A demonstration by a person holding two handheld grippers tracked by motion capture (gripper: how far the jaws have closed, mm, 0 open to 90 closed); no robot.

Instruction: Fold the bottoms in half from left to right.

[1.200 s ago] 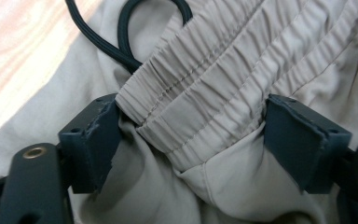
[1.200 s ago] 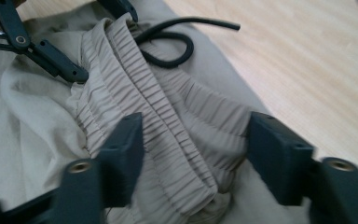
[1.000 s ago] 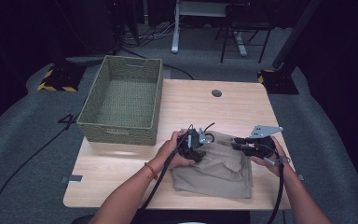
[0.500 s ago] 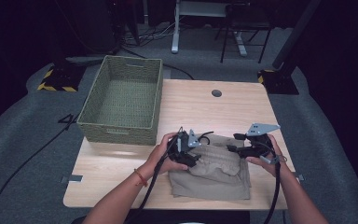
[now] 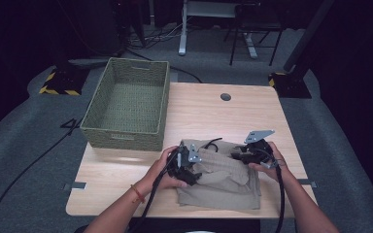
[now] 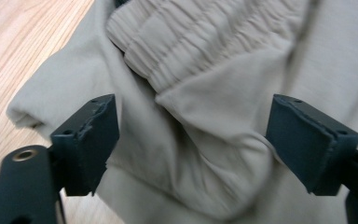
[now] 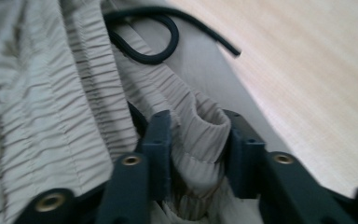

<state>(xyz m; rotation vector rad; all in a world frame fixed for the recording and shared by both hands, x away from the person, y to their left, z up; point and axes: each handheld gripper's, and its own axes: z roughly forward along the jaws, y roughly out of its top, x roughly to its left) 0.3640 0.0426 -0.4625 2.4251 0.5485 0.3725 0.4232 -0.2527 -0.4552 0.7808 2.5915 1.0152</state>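
A pair of beige shorts [image 5: 223,177] lies crumpled near the table's front edge, its elastic waistband [image 7: 79,107] ribbed and its black drawstring [image 7: 154,35] looped beside it. My left gripper [image 5: 187,167] rests on the garment's left part; in the left gripper view its jaws stand wide open around a fold of the beige shorts [image 6: 200,140]. My right gripper [image 5: 243,156] sits at the garment's right end. In the right gripper view my right gripper [image 7: 198,140] is shut on a bunched piece of the waistband.
A green woven basket [image 5: 99,126] stands at the back left of the wooden table [image 5: 213,114], with nothing inside it. A round cable hole [image 5: 226,97] lies at the table's far side. Cables trail from both grippers toward the person.
Both hands have drifted slightly left with the shorts, which now look more bunched in the middle. The left gripper sits lower on the fabric.
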